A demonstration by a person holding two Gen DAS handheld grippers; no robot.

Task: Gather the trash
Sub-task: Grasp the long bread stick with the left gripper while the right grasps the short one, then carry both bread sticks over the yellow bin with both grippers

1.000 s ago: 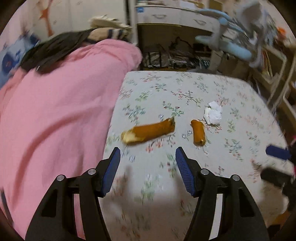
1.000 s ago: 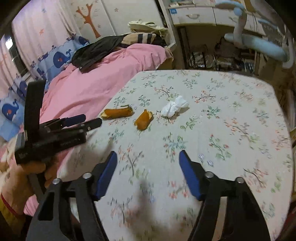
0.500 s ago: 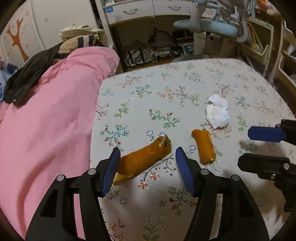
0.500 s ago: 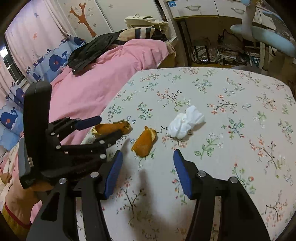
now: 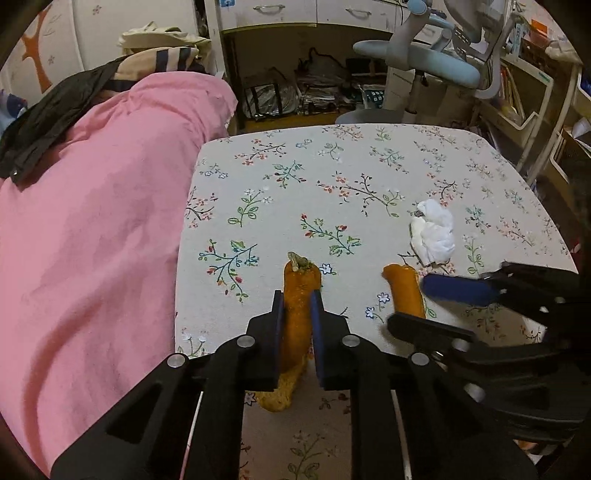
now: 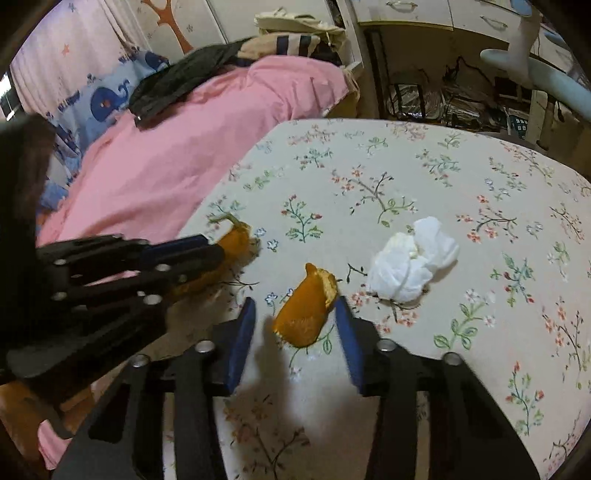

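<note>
Left gripper (image 5: pixel 297 314) just squeezed onto long orange peel strip (image 5: pixel 295 317); right gripper (image 6: pixel 295 325) closing around short orange peel chunk (image 6: pixel 306 314), not pinching; crumpled white tissue (image 6: pixel 410 266) far right on floral tablecloth (image 6: pixel 480 206).

No readable text, labels, brands or numbers, blue sticker on the drawer unit (image 5: pixel 225 3) too blurred to read

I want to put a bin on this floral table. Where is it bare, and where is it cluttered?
The far half of the table, beyond the white tissue wad, is bare, and so is its right side past the wad. The near left corner by the pink bedding is crowded: the left gripper clamps the long peel, and the right gripper straddles the short peel.
</note>
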